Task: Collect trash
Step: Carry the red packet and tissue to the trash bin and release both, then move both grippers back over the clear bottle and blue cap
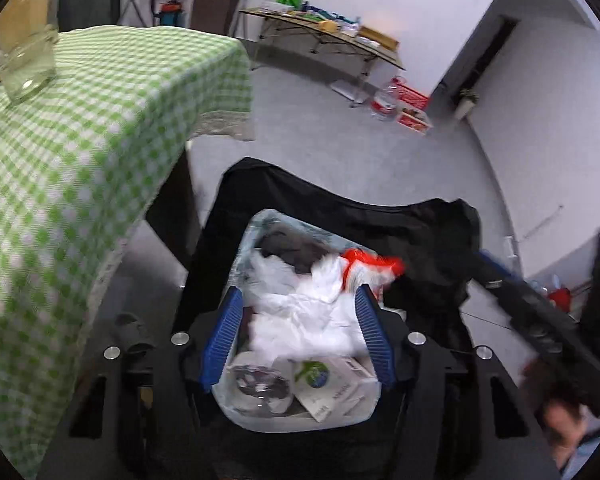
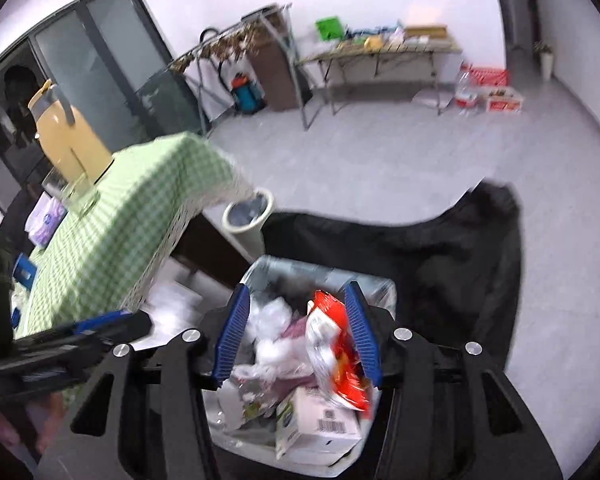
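Observation:
A trash bin with a clear liner [image 1: 260,220] stands inside a black bag [image 1: 380,220], full of waste. My left gripper [image 1: 298,290] hangs open right over it. Crumpled white paper [image 1: 300,320] lies loose between its blue fingers, and a red snack wrapper [image 1: 370,264] shows beyond the right fingertip. My right gripper [image 2: 296,286] is open above the same bin [image 2: 284,266]. The red wrapper [image 2: 340,344] stands between its fingers, close against the right pad and not pinched. Below lie white crumpled plastic [image 2: 268,320] and a barcoded carton [image 2: 324,424].
A table under a green checked cloth [image 1: 80,140] stands left of the bin, with a glass [image 1: 24,60] on it. A yellow jug [image 2: 68,136] and a tissue pack [image 2: 46,216] also sit there. A small round bin [image 2: 248,216] stands on the grey floor.

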Demonstrator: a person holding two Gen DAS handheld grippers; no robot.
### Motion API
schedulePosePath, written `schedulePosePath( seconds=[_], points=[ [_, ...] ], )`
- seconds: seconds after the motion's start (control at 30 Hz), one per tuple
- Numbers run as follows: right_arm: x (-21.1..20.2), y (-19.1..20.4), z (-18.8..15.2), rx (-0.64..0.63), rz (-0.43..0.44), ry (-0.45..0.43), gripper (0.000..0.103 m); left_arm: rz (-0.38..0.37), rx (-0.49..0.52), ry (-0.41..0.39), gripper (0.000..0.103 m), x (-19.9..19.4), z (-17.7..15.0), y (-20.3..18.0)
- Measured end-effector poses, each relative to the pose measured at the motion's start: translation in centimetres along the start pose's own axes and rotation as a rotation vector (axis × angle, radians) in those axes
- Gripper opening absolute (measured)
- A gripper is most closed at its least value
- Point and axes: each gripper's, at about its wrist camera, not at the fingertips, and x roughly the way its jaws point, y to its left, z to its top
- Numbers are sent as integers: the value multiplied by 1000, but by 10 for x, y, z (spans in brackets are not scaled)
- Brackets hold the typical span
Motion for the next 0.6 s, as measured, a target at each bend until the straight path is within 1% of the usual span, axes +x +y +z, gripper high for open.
schedulePosePath(
  seconds=[0.07, 0.1, 0.13, 0.2, 0.23, 0.27, 0.3, 0.33, 0.37, 0.4, 0.43, 0.47, 0.5, 0.53, 0.6],
  points=[
    [-10, 17, 10, -41, -19, -24, 48, -21, 6, -31, 56, -26, -2, 8],
    [-13, 25, 13, -62, -16, -32, 48, -28, 6, -68, 59, -44, -4, 14],
    [-17, 43, 19, -103, -8, -51, 48, -23, 0, -125, 64, -70, -7, 24],
    [-26, 78, 25, -173, 16, -89, 48, -3, -16, -232, 72, -121, -16, 44],
    [-32, 104, 27, -216, 45, -114, 49, 40, -24, -287, 73, -150, -22, 58],
    [-36, 127, 28, -245, 78, -130, 51, 80, -28, -323, 74, -168, -25, 68],
    [-39, 151, 27, -271, 118, -141, 53, 135, -34, -376, 76, -196, -34, 84],
    [-40, 171, 26, -293, 150, -144, 56, 175, -46, -418, 80, -217, -41, 98],
    [-40, 190, 23, -316, 181, -145, 57, 219, -65, -458, 83, -238, -51, 113],
    [-40, 210, 20, -340, 214, -140, 57, 281, -99, -499, 84, -263, -63, 134],
    [-36, 238, 13, -374, 258, -119, 57, 315, -120, -522, 84, -277, -69, 148],
    [-34, 253, 9, -391, 276, -108, 57, 346, -137, -540, 84, -292, -78, 163],
    [-32, 279, 2, -422, 303, -94, 57, 376, -152, -551, 85, -305, -86, 177],
    [-32, 294, -2, -442, 319, -85, 57, 420, -174, -558, 87, -320, -98, 197],
    [-31, 335, -20, -502, 359, -54, 57, 491, -212, -557, 88, -342, -118, 228]
  ],
)
